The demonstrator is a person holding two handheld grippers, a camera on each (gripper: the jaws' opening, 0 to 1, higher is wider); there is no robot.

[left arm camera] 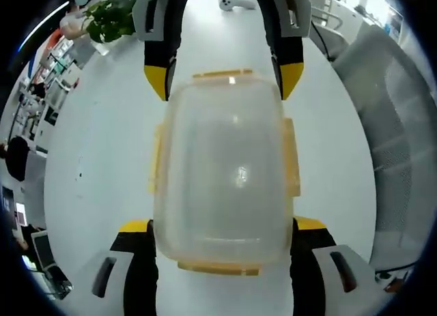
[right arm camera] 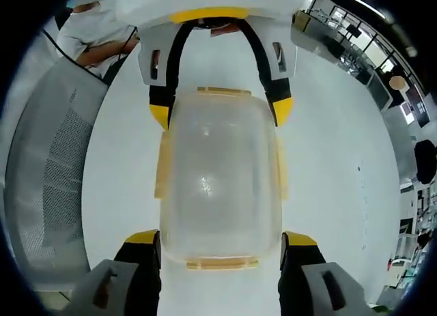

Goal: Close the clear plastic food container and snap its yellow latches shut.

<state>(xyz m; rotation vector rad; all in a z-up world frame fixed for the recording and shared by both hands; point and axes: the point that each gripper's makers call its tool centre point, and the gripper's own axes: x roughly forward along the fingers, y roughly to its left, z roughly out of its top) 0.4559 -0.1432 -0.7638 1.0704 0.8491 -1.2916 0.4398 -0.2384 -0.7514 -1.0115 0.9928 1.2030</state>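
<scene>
White table (left arm camera: 89, 193) spreads under everything in the left gripper view, with a potted plant (left arm camera: 109, 19) and office shelving far off at its edge and a mesh chair (left arm camera: 396, 125) to one side. On it sits the clear plastic food container (left arm camera: 224, 173), lid on, its yellow latches (left arm camera: 291, 159) apparently hanging loose along the sides. The left tool (left arm camera: 222, 224) has its jaws spread, straddling the near end of the box, probably to steady it; the right tool (left arm camera: 224, 74) straddles the far end from opposite. In the right gripper view the container (right arm camera: 220, 179) lies the same way on the table (right arm camera: 328, 159), with the right tool (right arm camera: 222, 237) spread around its near end and the left tool (right arm camera: 222, 111) opposite. Whether any jaw touches the box I cannot tell; bracketing both ends looks meant to stop it sliding while latches are pressed.
</scene>
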